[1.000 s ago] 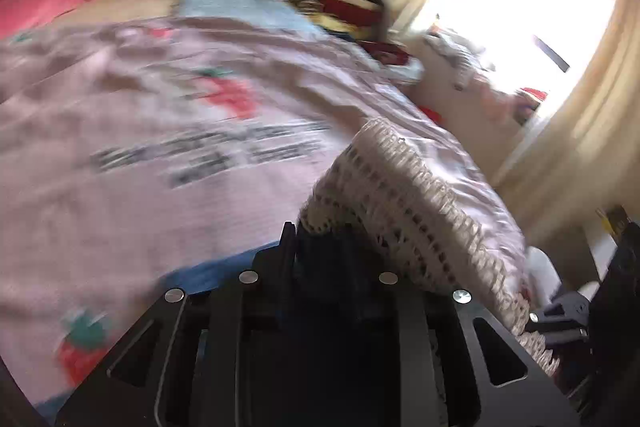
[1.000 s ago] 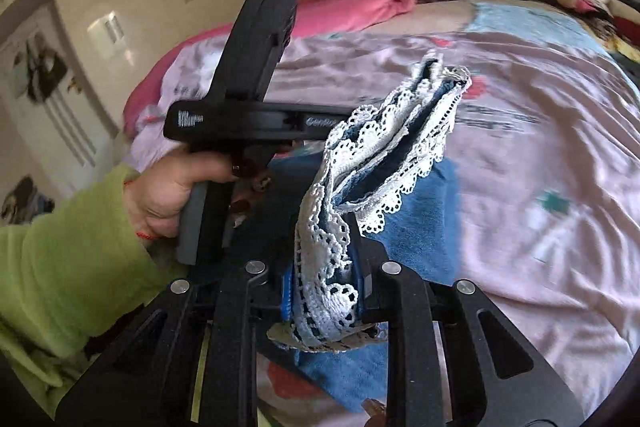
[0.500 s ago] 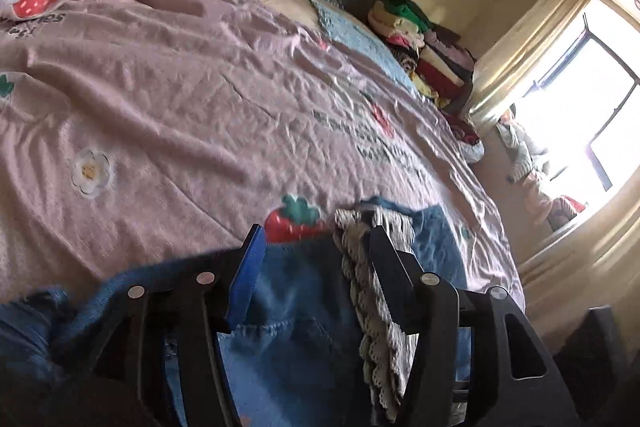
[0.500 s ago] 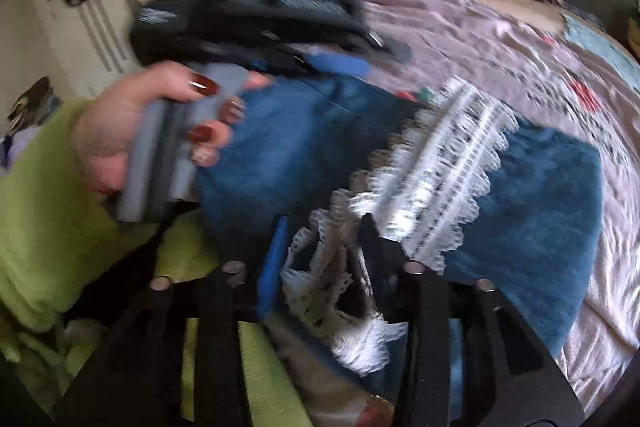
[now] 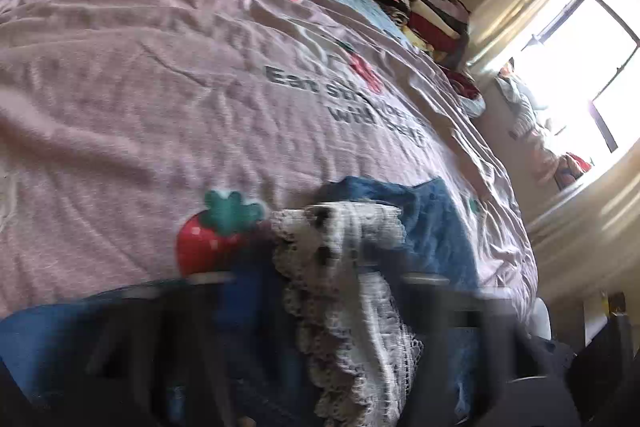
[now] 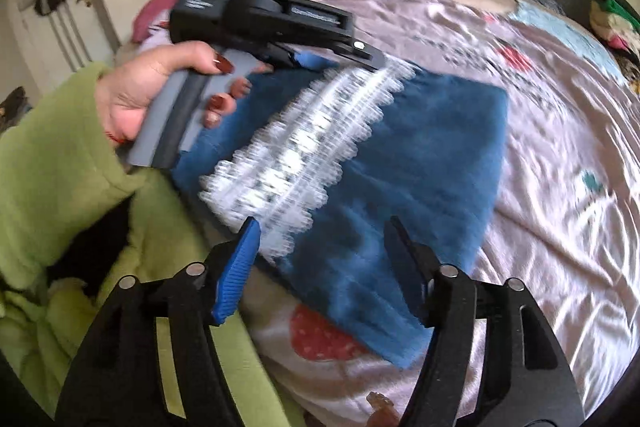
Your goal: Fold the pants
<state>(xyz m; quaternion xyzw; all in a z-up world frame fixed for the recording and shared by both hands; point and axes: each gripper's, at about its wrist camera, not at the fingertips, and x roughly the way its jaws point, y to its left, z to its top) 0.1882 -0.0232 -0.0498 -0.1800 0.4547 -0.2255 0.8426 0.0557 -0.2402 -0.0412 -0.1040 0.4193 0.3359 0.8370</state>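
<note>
- Right gripper [image 6: 320, 259]: jaws spread wide, nothing between them. It hangs just above the near edge of the pants [image 6: 420, 163], clear of the cloth, which suggests a release after laying the fold down.
- Left gripper [image 6: 362, 61]: seen from the right wrist view, its tips sit at the far end of the lace trim [image 6: 304, 143]. Whether they pinch the lace cannot be told; in its own view the fingers are blurred and lace drapes over them.
- Left hand [image 6: 160, 87]: wrapped round the gripper handle, low over the bed.
- Pants: blue denim, folded into a compact rectangle, lying flat on the pink bedspread [image 6: 560, 107] near the person's edge, lace hem on top.
- Judgement: fold is largely complete; flattening or one further fold probably remains.
</note>
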